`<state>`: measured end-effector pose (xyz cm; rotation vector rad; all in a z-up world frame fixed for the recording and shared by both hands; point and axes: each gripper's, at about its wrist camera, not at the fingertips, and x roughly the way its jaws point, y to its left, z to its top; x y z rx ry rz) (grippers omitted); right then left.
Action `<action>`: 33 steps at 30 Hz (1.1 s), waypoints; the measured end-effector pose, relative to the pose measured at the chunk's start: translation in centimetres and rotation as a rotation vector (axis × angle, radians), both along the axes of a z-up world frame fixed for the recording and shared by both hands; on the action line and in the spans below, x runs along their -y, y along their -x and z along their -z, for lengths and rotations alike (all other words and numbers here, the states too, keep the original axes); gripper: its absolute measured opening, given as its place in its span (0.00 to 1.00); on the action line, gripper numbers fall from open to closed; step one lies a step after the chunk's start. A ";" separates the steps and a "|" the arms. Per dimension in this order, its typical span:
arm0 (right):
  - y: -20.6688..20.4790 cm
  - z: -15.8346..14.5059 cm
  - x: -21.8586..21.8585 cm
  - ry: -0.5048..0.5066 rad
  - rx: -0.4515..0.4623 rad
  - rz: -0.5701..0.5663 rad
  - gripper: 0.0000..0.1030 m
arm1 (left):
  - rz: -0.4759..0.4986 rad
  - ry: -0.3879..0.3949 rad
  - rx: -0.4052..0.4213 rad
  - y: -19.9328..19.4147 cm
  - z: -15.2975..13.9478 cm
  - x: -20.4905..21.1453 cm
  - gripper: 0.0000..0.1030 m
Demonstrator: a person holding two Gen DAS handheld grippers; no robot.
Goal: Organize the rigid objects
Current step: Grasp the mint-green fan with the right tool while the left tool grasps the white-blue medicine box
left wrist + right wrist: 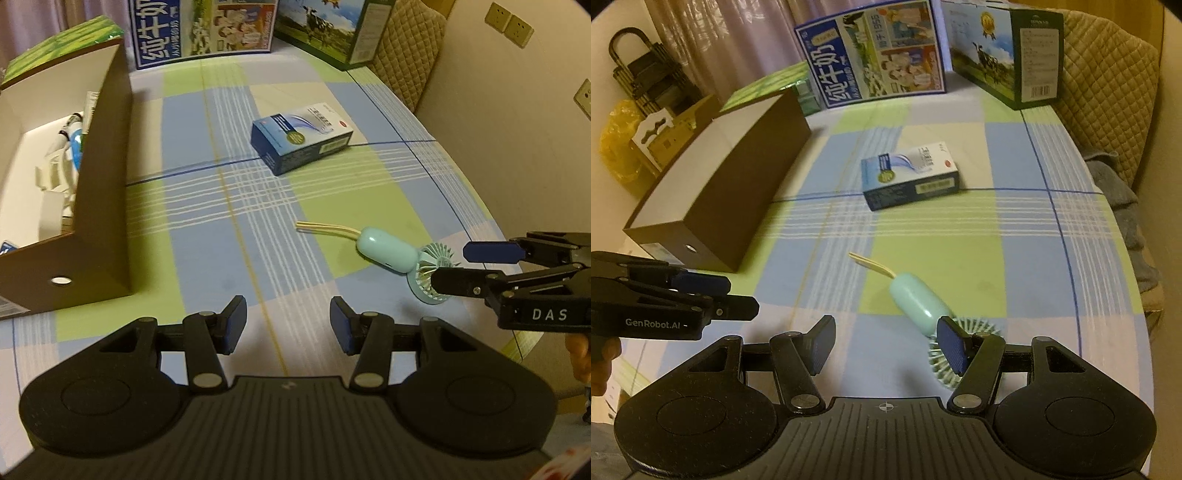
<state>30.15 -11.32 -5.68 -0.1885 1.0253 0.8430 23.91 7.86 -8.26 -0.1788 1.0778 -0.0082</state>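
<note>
A mint-green handheld fan (391,253) with a yellow strap lies on the checked cloth; it also shows in the right wrist view (916,302). A blue and white carton (301,136) lies further back, also in the right wrist view (910,179). A brown open box (99,192) stands at the left with white items inside; its wall shows in the right wrist view (731,195). My left gripper (288,326) is open and empty above the cloth. My right gripper (886,345) is open, its right finger over the fan's head.
Large milk cartons (879,55) and a green cow-print box (1004,55) stand along the back edge. A quilted chair back (1108,74) is at the right. The table edge curves away on the right side.
</note>
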 end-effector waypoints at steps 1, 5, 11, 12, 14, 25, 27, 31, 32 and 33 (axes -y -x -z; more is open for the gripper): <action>-0.1 0.2 -0.1 0.004 0.002 -0.004 0.57 | 0.002 0.001 -0.005 -0.2 0.2 0.2 0.44; -1.1 1.4 -0.3 0.037 0.032 -0.042 0.56 | 0.006 -0.004 -0.020 -0.9 1.0 0.5 0.44; -2.3 4.1 -1.3 0.116 0.100 -0.153 0.45 | -0.011 -0.010 -0.043 -1.7 2.2 0.6 0.44; -2.5 4.6 -1.5 0.132 0.110 -0.169 0.43 | -0.014 -0.011 -0.046 -1.8 2.4 0.6 0.44; -2.7 5.1 -1.7 0.137 0.136 -0.209 0.42 | -0.023 -0.016 -0.053 -2.1 2.8 0.5 0.44; -3.2 7.7 -3.7 0.195 0.168 -0.354 0.32 | -0.046 -0.023 -0.075 -3.5 4.1 0.7 0.44; -3.4 7.8 -3.5 0.184 0.161 -0.354 0.31 | -0.044 -0.023 -0.075 -3.7 4.3 0.7 0.44; -4.3 7.7 -3.1 0.184 0.168 -0.297 0.31 | -0.043 -0.027 -0.079 -4.1 4.4 0.7 0.44; -4.8 7.7 -2.8 0.184 0.168 -0.264 0.30 | -0.042 -0.028 -0.079 -4.3 4.5 0.7 0.44; -5.4 7.6 -2.5 0.181 0.161 -0.232 0.30 | -0.040 -0.029 -0.080 -4.4 4.5 0.7 0.44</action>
